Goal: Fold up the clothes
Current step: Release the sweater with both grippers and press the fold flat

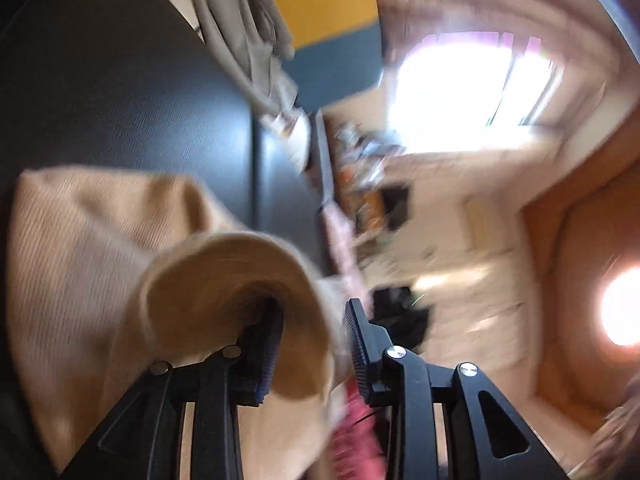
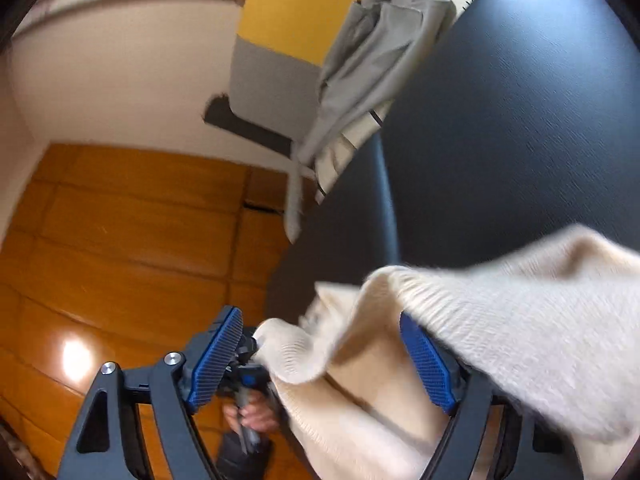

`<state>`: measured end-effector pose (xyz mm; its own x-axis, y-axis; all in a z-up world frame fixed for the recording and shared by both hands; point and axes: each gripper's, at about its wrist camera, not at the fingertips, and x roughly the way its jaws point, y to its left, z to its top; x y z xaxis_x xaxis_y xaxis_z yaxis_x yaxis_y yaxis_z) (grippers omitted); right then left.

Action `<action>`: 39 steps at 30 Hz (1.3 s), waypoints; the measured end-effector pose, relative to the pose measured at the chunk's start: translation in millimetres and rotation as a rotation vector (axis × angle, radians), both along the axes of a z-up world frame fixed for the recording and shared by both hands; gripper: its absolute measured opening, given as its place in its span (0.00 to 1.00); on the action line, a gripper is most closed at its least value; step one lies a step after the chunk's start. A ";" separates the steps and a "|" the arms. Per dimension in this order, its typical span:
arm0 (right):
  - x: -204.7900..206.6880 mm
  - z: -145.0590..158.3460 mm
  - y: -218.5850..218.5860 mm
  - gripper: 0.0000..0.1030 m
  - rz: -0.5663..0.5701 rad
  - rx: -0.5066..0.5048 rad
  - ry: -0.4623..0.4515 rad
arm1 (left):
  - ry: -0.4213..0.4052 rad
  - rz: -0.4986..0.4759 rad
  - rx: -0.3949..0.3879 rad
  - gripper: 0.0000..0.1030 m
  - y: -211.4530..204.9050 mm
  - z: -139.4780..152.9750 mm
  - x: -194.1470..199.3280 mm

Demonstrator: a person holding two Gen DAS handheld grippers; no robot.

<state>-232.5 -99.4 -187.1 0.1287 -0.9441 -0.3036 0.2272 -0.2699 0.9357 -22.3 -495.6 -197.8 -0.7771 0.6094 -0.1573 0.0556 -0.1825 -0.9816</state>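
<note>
**Cream knit draped over both tools, neither one pinching it**

The cream knit garment (image 1: 92, 248) hangs between the two tools, with part of it lying on the dark bench (image 1: 120, 92). In the left wrist view the left tool (image 1: 310, 340) stands wide: a rolled hem of the knit is looped over its left finger, and the right finger is bare. In the right wrist view the right tool (image 2: 320, 360) is also wide; the knit (image 2: 520, 340) is slung over its right finger and sags through the gap, while the left finger (image 2: 218, 356) carries nothing. Neither tool looks to be clamping the cloth.

The bulk of the garment lies to the left of the left tool and to the right of the right tool, so it seems to span between them. Both views are blurred, and which way its long axis runs cannot be told.

A grey garment (image 2: 368, 68) hangs off the far bench edge, well apart from the knit. A pink strip (image 1: 348, 420) shows between the left tool's fingers; what it is cannot be told. Below the right tool a hand (image 2: 252, 412) grips another tool's handle over the orange floor (image 2: 120, 220).

Judging from this, the next move needs a firm pinch on an edge before any fold, since a draped hem could slide off.
</note>
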 end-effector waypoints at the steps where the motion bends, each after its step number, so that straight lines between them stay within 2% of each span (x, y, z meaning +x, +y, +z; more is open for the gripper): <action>1: -3.9 0.1 -2.4 0.80 -0.020 -0.006 -0.003 | 0.013 0.047 0.050 0.30 -8.0 -3.9 -0.8; 2: -6.8 -0.7 -4.5 0.80 -0.031 0.003 -0.004 | 0.014 0.094 0.071 0.30 -14.7 -7.4 0.0; 4: -12.7 -2.4 -8.6 0.80 -0.052 0.021 -0.007 | -0.012 0.171 0.059 0.30 -22.9 -12.2 4.5; 6: -12.7 1.8 -7.8 0.80 -0.051 0.041 0.007 | -0.045 0.229 -0.001 0.30 -26.5 -10.8 14.5; 8: -5.7 15.3 4.2 0.81 -0.043 0.045 0.064 | -0.067 0.264 -0.080 0.30 -27.3 -5.7 27.6; 12: 15.4 40.4 55.1 0.81 -0.049 0.094 0.195 | -0.129 0.247 -0.325 0.30 -20.4 8.9 53.6; 18: 53.7 48.9 159.0 0.81 -0.167 0.306 0.341 | -0.166 0.142 -0.525 0.34 -6.0 8.4 85.4; 20: 64.6 46.5 174.7 0.78 -0.172 0.347 0.370 | -0.182 0.125 -0.567 0.35 0.0 7.0 88.5; 22: 72.0 42.0 180.4 0.66 -0.161 0.376 0.388 | -0.182 0.104 -0.574 0.37 6.4 5.1 88.1; 27: 64.5 17.9 159.3 0.63 -0.111 0.477 0.426 | -0.200 0.074 -0.646 0.42 24.2 10.1 73.9; 29: 60.1 6.5 150.8 0.59 -0.076 0.534 0.432 | -0.209 0.070 -0.668 0.45 28.7 11.1 71.4; 31: 59.1 -2.9 140.0 0.44 -0.046 0.641 0.466 | -0.217 0.062 -0.692 0.48 33.4 12.3 69.2; 32: 59.8 -0.5 138.3 0.40 -0.046 0.656 0.481 | -0.220 0.050 -0.710 0.48 36.0 13.6 69.2; 33: 60.5 1.8 136.6 0.29 -0.046 0.670 0.496 | -0.220 0.037 -0.728 0.49 38.4 14.7 68.2; 34: 60.6 3.0 135.8 0.10 -0.040 0.673 0.498 | -0.217 0.028 -0.741 0.49 40.8 15.9 65.3; 35: 61.2 3.2 134.3 0.06 -0.032 0.688 0.509 | -0.211 0.019 -0.755 0.50 43.4 17.5 64.5; 38: 64.0 1.6 128.9 0.06 -0.007 0.738 0.554 | -0.224 -0.006 -0.787 0.47 49.5 19.5 59.2; 39: 63.8 2.5 127.5 0.06 -0.005 0.746 0.564 | -0.235 -0.010 -0.796 0.41 50.7 19.8 56.9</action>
<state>-168.7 28.0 -184.6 -0.2257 -0.4800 -0.8478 0.5921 -0.7586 0.2719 34.6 -444.8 -178.0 -0.6650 0.2543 -0.7022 0.2380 -0.8191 -0.5220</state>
